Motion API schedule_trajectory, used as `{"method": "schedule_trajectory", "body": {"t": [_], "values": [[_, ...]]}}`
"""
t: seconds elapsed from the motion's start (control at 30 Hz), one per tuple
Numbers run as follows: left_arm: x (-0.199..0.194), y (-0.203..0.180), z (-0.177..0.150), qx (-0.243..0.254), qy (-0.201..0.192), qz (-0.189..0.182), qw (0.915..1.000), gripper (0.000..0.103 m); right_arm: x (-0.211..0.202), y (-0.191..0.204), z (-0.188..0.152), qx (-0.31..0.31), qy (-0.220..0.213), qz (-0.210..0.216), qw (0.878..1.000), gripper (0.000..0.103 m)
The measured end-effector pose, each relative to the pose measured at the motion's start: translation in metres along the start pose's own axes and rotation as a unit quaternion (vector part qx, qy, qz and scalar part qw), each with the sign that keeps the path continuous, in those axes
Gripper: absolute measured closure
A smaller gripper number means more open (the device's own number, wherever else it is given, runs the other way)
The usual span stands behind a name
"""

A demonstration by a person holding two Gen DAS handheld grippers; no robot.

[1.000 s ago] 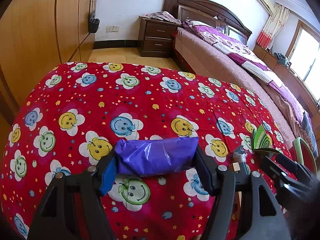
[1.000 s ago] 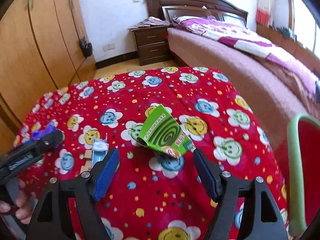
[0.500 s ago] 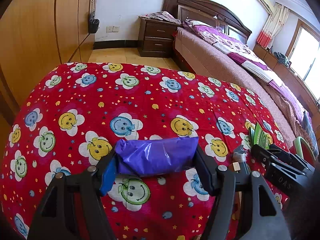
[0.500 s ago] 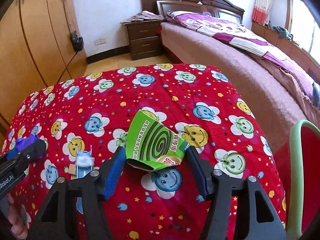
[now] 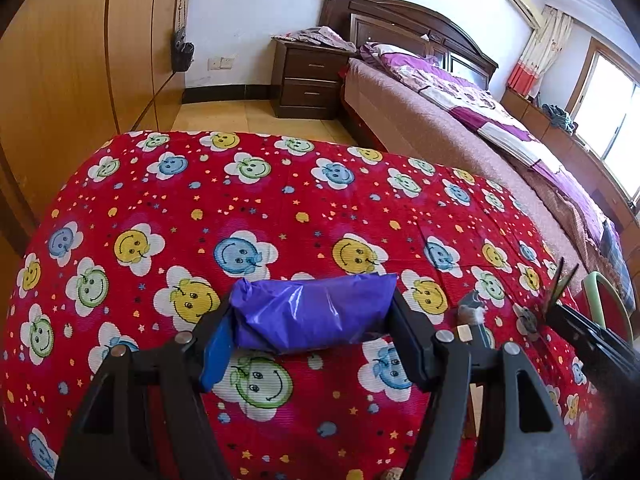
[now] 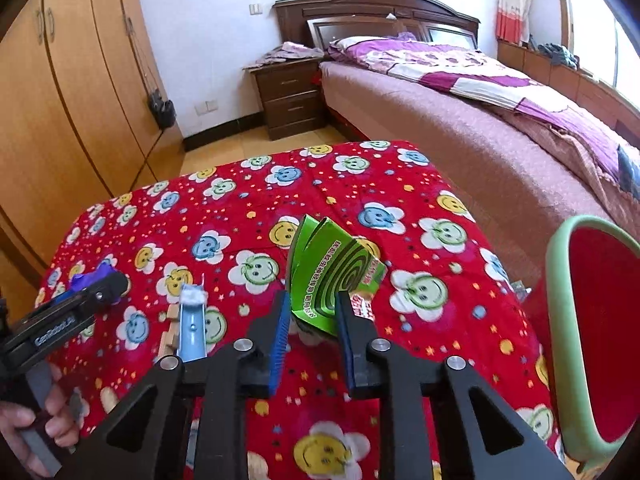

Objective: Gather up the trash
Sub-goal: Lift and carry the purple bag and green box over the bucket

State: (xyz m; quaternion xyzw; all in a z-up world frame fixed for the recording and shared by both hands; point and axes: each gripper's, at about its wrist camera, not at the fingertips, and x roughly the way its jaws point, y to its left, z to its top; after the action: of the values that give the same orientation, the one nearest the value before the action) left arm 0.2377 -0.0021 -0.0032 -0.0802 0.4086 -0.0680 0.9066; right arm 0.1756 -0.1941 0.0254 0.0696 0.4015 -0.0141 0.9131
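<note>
A rolled purple plastic bag (image 5: 320,320) spans the gap of my left gripper (image 5: 311,308), touching both pads just above the red smiley-flower tablecloth (image 5: 280,200). To its right, my right gripper (image 6: 312,298) has its jaws closing on a green mosquito-coil box (image 6: 332,264). The pads press the box's lower edge and it stands squashed and tilted. In the left wrist view the box (image 5: 558,284) shows edge-on above the right gripper (image 5: 560,314). The right wrist view shows the left gripper (image 6: 106,286) with the purple bag (image 6: 94,276) at the left.
A red bin with a green rim (image 6: 560,280) stands off the table's right edge. A small blue piece (image 6: 192,328) and wooden blocks (image 6: 170,326) lie between the grippers. A hand (image 6: 24,420) holds the left gripper. Bed (image 6: 480,128), nightstand (image 6: 288,96) and wardrobe (image 6: 60,100) lie beyond.
The right gripper moved forward around the green box and closed on it, squeezing it narrow and tipping it upright. The left gripper and purple bag stayed put.
</note>
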Motion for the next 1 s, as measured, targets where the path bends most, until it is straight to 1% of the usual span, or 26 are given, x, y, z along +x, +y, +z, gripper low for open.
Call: {"method": "schedule_trajectory", "body": {"t": [0.17, 0.27, 0.3, 0.33, 0.37, 0.4, 0.43, 0.57, 0.63, 0.73, 0.8, 0.83, 0.87, 1.0], "values": [[-0.002, -0.001, 0.000, -0.002, -0.002, -0.001, 1.0000, 0.034, -0.009, -0.002, -0.003, 0.000, -0.007, 0.005, 1.000, 0.082], [-0.004, 0.000, -0.001, -0.002, -0.004, -0.001, 1.0000, 0.034, -0.007, -0.006, -0.003, 0.013, 0.001, 0.018, 1.000, 0.080], [-0.004, 0.000, -0.001, -0.001, -0.004, -0.002, 1.0000, 0.034, -0.007, -0.006, -0.003, 0.017, 0.002, 0.022, 1.000, 0.076], [-0.004, -0.001, 0.000, -0.001, -0.004, -0.002, 1.0000, 0.034, -0.007, -0.007, -0.003, 0.018, 0.003, 0.024, 1.000, 0.066], [-0.004, -0.001, -0.001, 0.000, -0.005, -0.002, 1.0000, 0.034, -0.007, -0.006, -0.003, 0.017, 0.000, 0.024, 1.000, 0.059], [-0.003, -0.001, 0.000, 0.001, -0.005, -0.002, 1.0000, 0.034, -0.007, -0.006, -0.002, 0.015, -0.003, 0.024, 1.000, 0.044], [-0.003, -0.001, 0.000, 0.001, -0.004, -0.001, 1.0000, 0.034, -0.005, -0.005, -0.001, 0.011, -0.006, 0.023, 1.000, 0.036], [-0.001, -0.001, 0.000, 0.000, -0.002, 0.000, 1.0000, 0.034, 0.006, 0.003, 0.004, -0.016, -0.004, 0.012, 1.000, 0.035], [0.000, -0.001, 0.000, -0.001, -0.002, -0.001, 1.0000, 0.034, 0.017, 0.008, 0.007, -0.036, 0.007, -0.002, 0.999, 0.032], [0.000, -0.001, 0.000, -0.001, -0.002, -0.001, 1.0000, 0.034, 0.033, 0.012, 0.007, -0.051, 0.026, -0.019, 0.998, 0.032], [0.000, -0.001, 0.000, -0.001, -0.001, -0.001, 1.0000, 0.034, 0.042, 0.009, 0.006, -0.043, 0.039, -0.017, 0.998, 0.032], [0.000, -0.002, 0.000, -0.001, -0.001, -0.001, 1.0000, 0.034, 0.041, 0.010, 0.007, -0.043, 0.035, -0.019, 0.998, 0.035], [0.000, -0.002, 0.000, 0.000, 0.000, -0.001, 1.0000, 0.034, 0.041, 0.009, 0.007, -0.037, 0.034, -0.019, 0.999, 0.037], [0.000, -0.003, 0.001, 0.000, -0.002, -0.002, 1.0000, 0.034, 0.039, 0.004, 0.006, -0.029, 0.035, -0.014, 0.999, 0.037]]}}
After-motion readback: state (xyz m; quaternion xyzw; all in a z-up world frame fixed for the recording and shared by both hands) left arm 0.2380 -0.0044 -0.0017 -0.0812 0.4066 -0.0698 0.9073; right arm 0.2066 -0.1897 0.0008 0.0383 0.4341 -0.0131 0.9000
